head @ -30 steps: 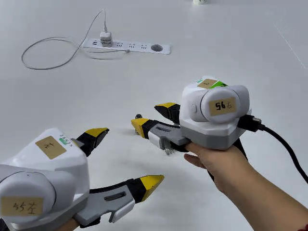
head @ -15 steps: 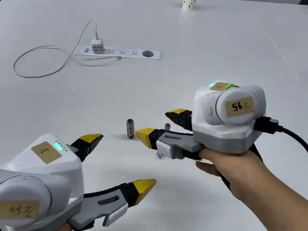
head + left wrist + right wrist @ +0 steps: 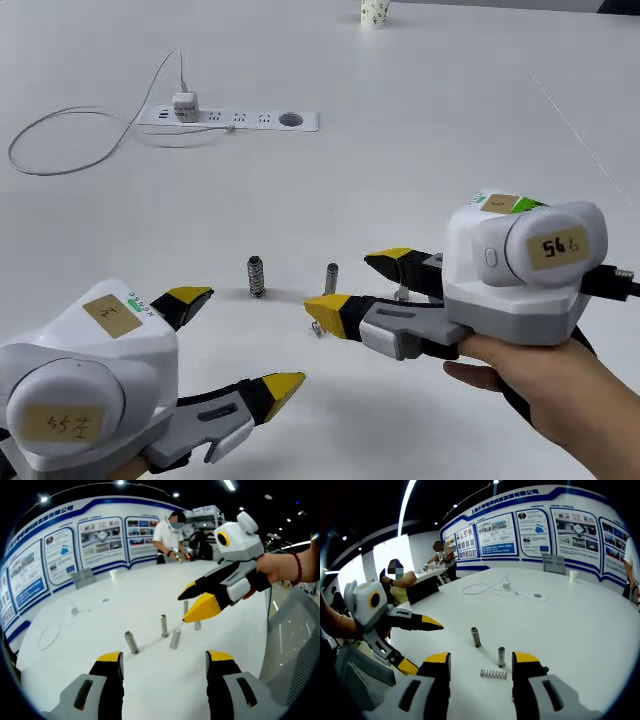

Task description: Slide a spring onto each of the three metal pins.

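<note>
The left grey metal pin (image 3: 256,276) already wears a spring; with your left gripper (image 3: 240,337) and right gripper (image 3: 358,280) both released and empty, next clench the right on the loose steel coil spring (image 3: 493,673) lying just beside the bare upright pin (image 3: 501,656).

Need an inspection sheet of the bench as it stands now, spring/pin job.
Surface: white table, flat.
Job's things: sprung pin upright, spring on it; bare pin upright; loose spring lying flat near the bare pin; third pin partly hidden behind the right claw, spring state unclear.
Clutter: paper cup at the far edge.
Grippers: left claw open, holding nothing; right claw open, holding nothing, near the bare pin.
Cables: power strip with charger and looped white cable; black cable from the right claw's housing.
Surroundings: wall display boards; people at another table.
</note>
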`<act>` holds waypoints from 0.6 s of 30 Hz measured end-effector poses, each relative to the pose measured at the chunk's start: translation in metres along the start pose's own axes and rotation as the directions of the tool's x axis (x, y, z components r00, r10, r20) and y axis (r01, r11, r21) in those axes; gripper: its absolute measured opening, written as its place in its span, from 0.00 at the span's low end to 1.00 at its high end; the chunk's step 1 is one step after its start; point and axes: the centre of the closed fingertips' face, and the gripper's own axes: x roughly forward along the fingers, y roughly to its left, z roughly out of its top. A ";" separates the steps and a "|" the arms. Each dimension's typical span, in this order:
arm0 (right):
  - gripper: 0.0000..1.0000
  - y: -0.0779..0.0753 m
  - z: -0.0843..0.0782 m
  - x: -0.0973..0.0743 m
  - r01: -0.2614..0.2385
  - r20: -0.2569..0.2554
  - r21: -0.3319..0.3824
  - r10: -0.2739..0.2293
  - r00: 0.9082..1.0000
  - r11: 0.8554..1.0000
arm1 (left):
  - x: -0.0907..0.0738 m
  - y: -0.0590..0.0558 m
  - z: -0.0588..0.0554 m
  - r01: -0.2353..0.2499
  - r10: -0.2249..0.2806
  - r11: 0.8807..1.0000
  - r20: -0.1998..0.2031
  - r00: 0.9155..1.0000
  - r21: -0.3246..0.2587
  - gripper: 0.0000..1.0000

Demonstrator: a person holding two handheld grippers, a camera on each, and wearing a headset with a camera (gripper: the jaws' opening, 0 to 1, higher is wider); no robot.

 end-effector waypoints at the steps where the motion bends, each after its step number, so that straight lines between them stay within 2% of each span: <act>1: 0.50 -0.001 -0.001 -0.002 -0.001 0.002 -0.002 0.001 1.000 1.000 | 0.001 0.000 0.001 0.001 -0.001 1.000 0.000 1.000 0.002 0.67; 8: 0.53 -0.005 -0.008 -0.012 -0.010 0.003 0.005 0.010 1.000 1.000 | 0.009 0.002 0.001 0.007 -0.007 1.000 -0.010 1.000 0.008 0.60; 13: 0.54 -0.008 -0.013 -0.019 -0.016 -0.005 0.000 0.016 1.000 1.000 | 0.017 0.001 0.000 0.025 -0.025 1.000 -0.038 0.999 -0.001 0.55; 18: 0.55 -0.011 -0.020 -0.026 -0.025 -0.017 -0.006 0.025 1.000 1.000 | 0.026 -0.002 0.001 0.048 -0.048 0.999 -0.046 0.998 -0.003 0.51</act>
